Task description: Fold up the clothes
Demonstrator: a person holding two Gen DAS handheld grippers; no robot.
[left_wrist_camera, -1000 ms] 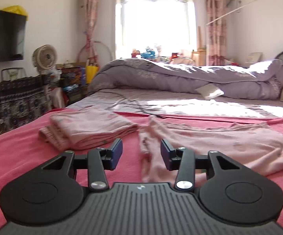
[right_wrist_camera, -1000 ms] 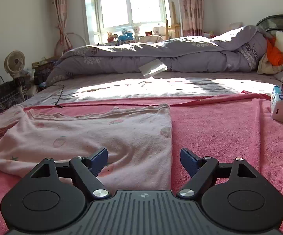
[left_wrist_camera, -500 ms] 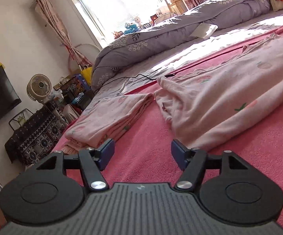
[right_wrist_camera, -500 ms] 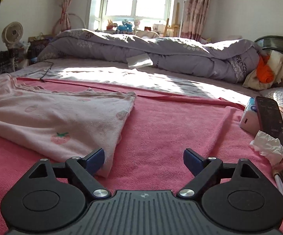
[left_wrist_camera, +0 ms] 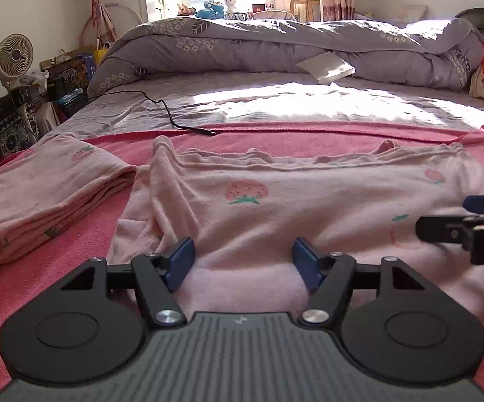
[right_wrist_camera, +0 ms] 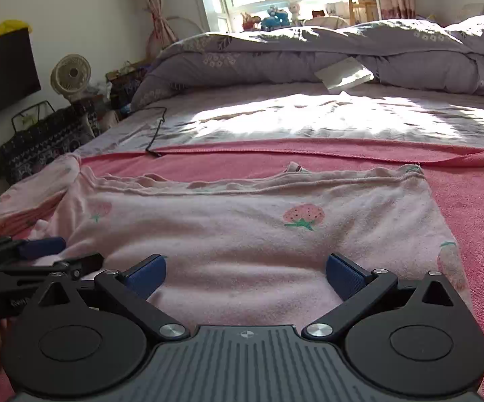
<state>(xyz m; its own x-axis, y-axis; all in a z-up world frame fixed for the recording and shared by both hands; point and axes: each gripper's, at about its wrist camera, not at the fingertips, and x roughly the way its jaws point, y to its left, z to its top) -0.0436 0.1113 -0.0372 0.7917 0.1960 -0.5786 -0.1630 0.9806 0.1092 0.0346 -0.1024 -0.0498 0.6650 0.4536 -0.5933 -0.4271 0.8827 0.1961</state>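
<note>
Far ahead of the gripper a grey quilt (left_wrist_camera: 275, 47) lay heaped. A white book (left_wrist_camera: 325, 67) rested against it; a fan (left_wrist_camera: 10, 58) stood far left.

The strawberry-print garment (left_wrist_camera: 309, 214) was soft matt cloth; the pink blanket (right_wrist_camera: 476, 201) looked like rough terry; the grippers' fingers (left_wrist_camera: 181, 258) were matt plastic
</note>
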